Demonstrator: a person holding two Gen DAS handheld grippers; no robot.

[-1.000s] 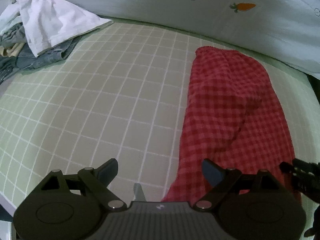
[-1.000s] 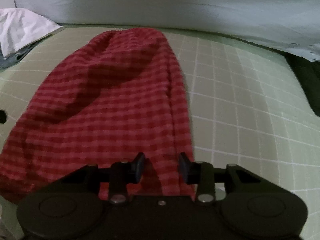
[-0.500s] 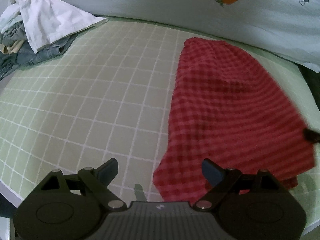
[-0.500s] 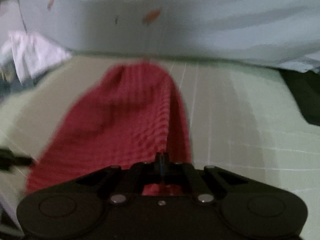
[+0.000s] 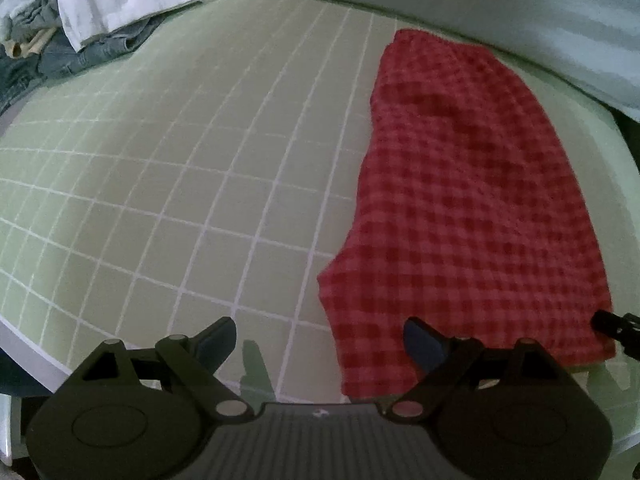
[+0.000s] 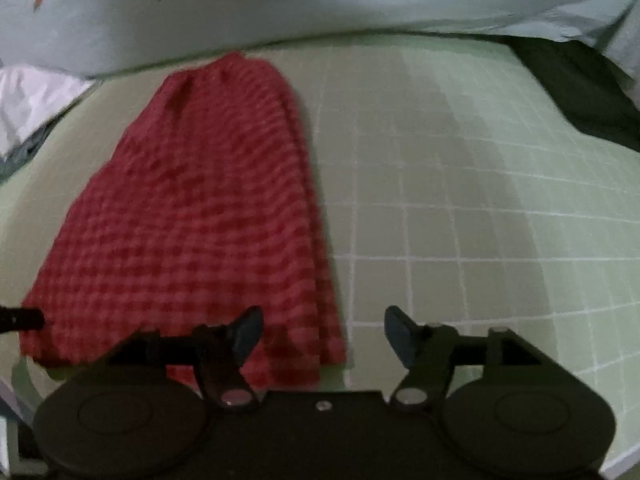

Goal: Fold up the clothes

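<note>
A red checked garment [image 5: 472,184] lies flat as a long strip on the green grid mat [image 5: 192,168], running away from me; it also shows in the right wrist view [image 6: 200,216]. My left gripper [image 5: 320,340] is open and empty, just above the garment's near left corner. My right gripper [image 6: 322,334] is open and empty, over the garment's near right edge. The tip of the right gripper shows at the right edge of the left wrist view [image 5: 616,324].
A pile of white and denim clothes [image 5: 92,12] lies at the far left of the mat. A pale blue quilt with carrot prints [image 6: 320,4] runs along the back. A dark cloth [image 6: 580,88] lies at the far right.
My right gripper shut on the garment's near edge, pulled it toward me, then opened and let it go. The garment now lies flatter and wider. My left gripper stayed open.
</note>
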